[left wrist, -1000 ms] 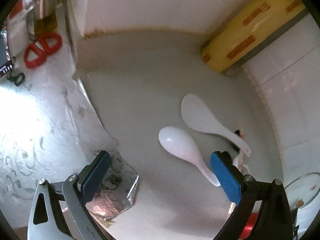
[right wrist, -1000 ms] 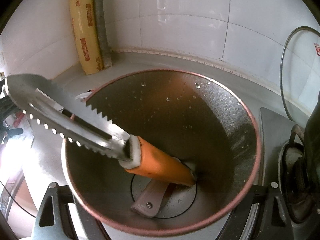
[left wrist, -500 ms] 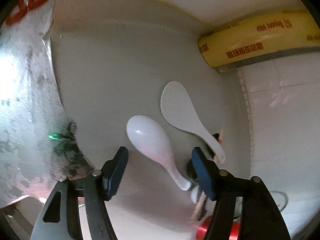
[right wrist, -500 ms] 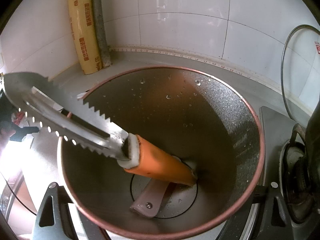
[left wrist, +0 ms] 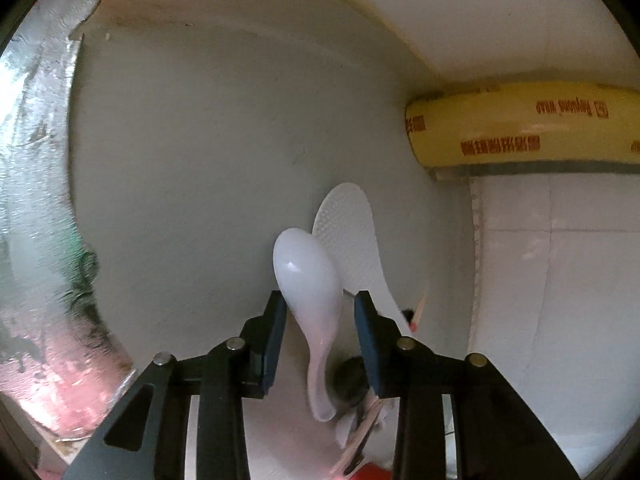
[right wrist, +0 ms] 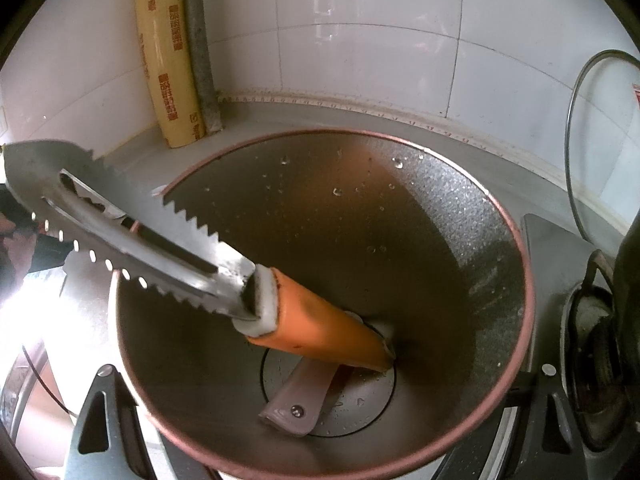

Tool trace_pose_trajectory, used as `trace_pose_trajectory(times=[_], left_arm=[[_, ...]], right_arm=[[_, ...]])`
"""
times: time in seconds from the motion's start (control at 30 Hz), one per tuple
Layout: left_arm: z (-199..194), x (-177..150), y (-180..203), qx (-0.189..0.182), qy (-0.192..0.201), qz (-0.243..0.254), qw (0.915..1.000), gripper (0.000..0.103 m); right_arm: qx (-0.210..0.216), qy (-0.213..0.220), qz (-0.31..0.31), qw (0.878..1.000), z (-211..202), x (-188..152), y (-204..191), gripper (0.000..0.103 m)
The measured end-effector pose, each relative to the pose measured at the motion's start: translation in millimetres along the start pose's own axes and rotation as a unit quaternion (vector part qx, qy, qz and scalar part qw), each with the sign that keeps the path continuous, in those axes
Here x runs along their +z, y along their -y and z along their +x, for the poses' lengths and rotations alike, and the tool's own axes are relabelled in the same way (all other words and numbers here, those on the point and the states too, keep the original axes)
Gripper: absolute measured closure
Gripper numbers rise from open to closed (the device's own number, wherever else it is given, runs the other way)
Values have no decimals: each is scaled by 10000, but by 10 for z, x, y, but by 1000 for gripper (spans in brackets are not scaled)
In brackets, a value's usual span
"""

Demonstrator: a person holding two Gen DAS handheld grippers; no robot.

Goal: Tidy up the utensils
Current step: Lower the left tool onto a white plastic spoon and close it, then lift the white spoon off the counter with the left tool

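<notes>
A white plastic spoon [left wrist: 306,272] lies on the grey counter [left wrist: 200,180], partly over a white rice paddle [left wrist: 348,220]. My left gripper [left wrist: 320,316] straddles the spoon where bowl meets handle. Its jaws are closing, and a gap still shows at the right pad. In the right wrist view a dark pot with a copper rim [right wrist: 516,240] fills the space between the fingers of my right gripper [right wrist: 324,372], whose tips are hidden under it. Inside the pot stand a serrated metal turner with an orange handle [right wrist: 328,332] and a pinkish handle [right wrist: 298,400].
A yellow cling-wrap roll [left wrist: 520,132] leans in the tiled corner behind the spoons. Foil covers the surface at the left [left wrist: 36,160]. Small sticks and a red item [left wrist: 372,472] lie under my left gripper. A glass lid [right wrist: 580,140] and a stove burner [right wrist: 592,360] sit right of the pot.
My left gripper has rolled, sunk toward the white spoon and narrowed its jaws around it. The right gripper and the pot have not moved.
</notes>
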State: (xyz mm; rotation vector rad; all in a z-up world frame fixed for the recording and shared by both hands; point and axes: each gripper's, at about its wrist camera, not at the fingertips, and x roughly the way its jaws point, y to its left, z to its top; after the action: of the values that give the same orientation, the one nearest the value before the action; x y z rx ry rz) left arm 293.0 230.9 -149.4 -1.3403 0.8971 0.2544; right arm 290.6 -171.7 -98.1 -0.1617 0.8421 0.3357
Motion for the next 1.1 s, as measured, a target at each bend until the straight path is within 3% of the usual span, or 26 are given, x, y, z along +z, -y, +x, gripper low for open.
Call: trace_pose_trajectory(times=[0.23,0.37,0.8,1.1], left_arm=[[56,70,11,56,106,-58,9999,79],[91,72,54,63,169,82,9998,92],[19,-36,75,86,240,462,9986,94],[-280,-209,323,166,394,1196,9919,94]], right_arm=[[-4,-9,7,10000,5,3,-16,13],[-2,-11,6,10000,5,2,-14,13],[-65,-21,-9,10000,10,-9,-42,12],[-94,-22,-4,10000,2,-14,-44,13]])
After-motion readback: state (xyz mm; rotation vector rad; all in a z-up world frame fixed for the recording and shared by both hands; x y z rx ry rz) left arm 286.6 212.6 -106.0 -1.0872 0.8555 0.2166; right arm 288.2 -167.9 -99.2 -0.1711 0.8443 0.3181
